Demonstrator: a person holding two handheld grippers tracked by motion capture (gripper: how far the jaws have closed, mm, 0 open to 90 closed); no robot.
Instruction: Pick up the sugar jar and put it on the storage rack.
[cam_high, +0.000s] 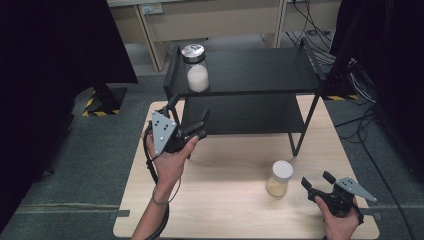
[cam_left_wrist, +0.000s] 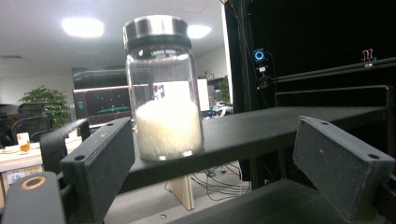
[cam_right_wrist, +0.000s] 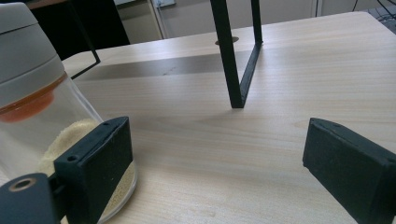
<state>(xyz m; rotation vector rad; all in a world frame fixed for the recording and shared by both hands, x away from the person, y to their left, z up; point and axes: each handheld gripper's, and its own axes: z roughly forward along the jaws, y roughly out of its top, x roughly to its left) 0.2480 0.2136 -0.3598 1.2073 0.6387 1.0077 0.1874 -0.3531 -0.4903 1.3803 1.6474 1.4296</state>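
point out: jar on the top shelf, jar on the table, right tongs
jar on the top shelf (cam_high: 197, 75), high view, on its glass side over the white contents.
jar on the table (cam_high: 279, 180), high view, on its glass body below the pale lid.
right tongs (cam_high: 316, 181), high view, midway between the open fingertips.

The wooden table (cam_high: 235, 170) carries a black two-tier shelf rack (cam_high: 250, 75) and a white-lidded jar of yellowish grains (cam_high: 279, 178), just left of the right gripper (cam_high: 316, 181). A steel-lidded jar of white grains (cam_high: 196, 67) stands on the rack's top tier, beyond the left gripper (cam_high: 186, 121).
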